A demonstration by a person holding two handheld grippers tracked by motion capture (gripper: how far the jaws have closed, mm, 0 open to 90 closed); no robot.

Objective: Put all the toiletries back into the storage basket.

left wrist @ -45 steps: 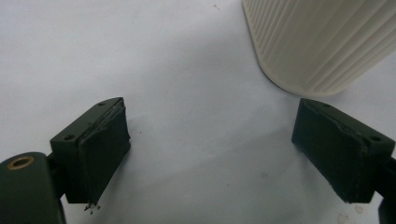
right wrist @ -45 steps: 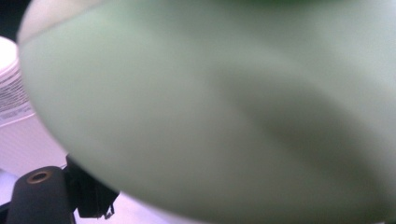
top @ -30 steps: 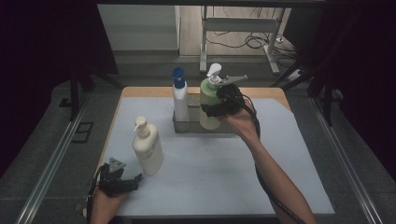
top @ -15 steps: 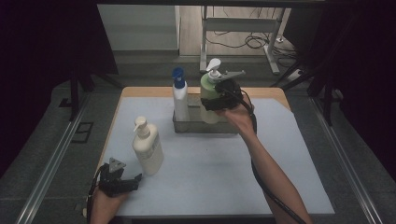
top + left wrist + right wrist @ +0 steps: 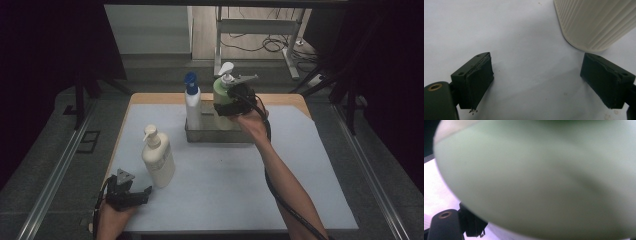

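No readable text, label, brand, number or sign anywhere. Green bottle (image 5: 221,97), cream bottle (image 5: 158,161), white bottle with blue cap (image 5: 192,106): surfaces plain or too blurred to read.

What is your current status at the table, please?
Right gripper clamped on green bottle in tray. Left gripper open, idle beside cream bottle. Blue-capped bottle close alongside.

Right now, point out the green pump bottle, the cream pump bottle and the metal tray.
green pump bottle (image 5: 220,92), high view, upper body
cream pump bottle (image 5: 159,162), high view, body
metal tray (image 5: 220,136), high view, front wall
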